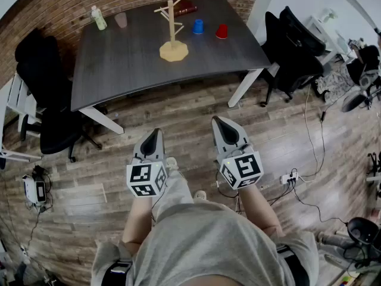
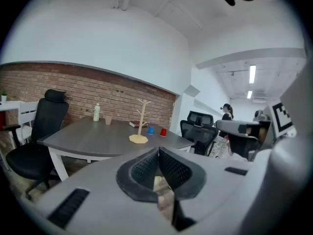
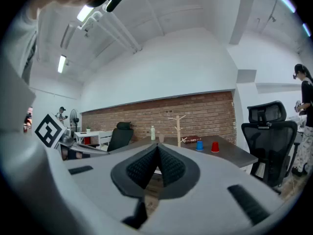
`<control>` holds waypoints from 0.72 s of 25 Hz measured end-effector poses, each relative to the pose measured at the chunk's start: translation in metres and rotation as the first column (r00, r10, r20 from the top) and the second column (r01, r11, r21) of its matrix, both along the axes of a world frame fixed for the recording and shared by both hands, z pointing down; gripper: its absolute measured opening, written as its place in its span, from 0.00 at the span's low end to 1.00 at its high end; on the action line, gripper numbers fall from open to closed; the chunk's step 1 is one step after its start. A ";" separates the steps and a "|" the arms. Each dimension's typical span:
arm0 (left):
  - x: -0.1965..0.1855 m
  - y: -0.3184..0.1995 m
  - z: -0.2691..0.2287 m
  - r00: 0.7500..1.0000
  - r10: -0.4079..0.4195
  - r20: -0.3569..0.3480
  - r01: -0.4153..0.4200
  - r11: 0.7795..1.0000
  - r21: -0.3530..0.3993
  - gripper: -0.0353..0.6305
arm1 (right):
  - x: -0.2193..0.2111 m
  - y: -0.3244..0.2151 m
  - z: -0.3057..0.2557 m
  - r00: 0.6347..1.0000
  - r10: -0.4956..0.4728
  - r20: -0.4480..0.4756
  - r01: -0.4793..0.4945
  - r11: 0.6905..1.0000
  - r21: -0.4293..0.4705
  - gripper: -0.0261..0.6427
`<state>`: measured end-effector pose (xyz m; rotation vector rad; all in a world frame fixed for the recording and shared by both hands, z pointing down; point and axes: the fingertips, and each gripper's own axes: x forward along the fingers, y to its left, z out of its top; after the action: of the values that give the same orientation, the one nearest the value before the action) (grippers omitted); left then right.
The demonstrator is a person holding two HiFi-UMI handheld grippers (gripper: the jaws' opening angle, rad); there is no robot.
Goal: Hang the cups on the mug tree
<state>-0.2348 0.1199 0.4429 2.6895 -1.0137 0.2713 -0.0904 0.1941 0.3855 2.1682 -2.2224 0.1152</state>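
A wooden mug tree stands on the dark grey table, with bare pegs. Right of it a blue cup and a red cup sit upside down; a translucent cup stands far left. My left gripper and right gripper hang over the wooden floor, well short of the table, both shut and empty. In the left gripper view the mug tree and the cups appear far off beyond the left gripper. The right gripper likewise faces the distant mug tree.
A bottle and a reddish book rest at the table's back. Black office chairs stand left and right of the table. Cables and a power strip lie on the floor at right. A person stands at far right.
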 end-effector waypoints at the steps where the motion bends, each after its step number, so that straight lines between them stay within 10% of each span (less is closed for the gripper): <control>1: 0.000 0.018 0.000 1.000 -0.003 -0.004 0.003 1.000 0.001 0.07 | -0.001 0.016 0.000 1.000 -0.004 -0.006 0.004 1.000 -0.002 0.04; 18: 0.008 0.145 -0.025 0.999 0.040 -0.017 -0.039 0.997 0.070 0.07 | -0.012 0.143 -0.001 0.999 -0.036 0.038 0.035 0.999 0.016 0.04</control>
<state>-0.2264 0.2648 0.4182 2.7717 -0.9836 0.2229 -0.1024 0.3375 0.3841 2.1514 -2.2883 0.1396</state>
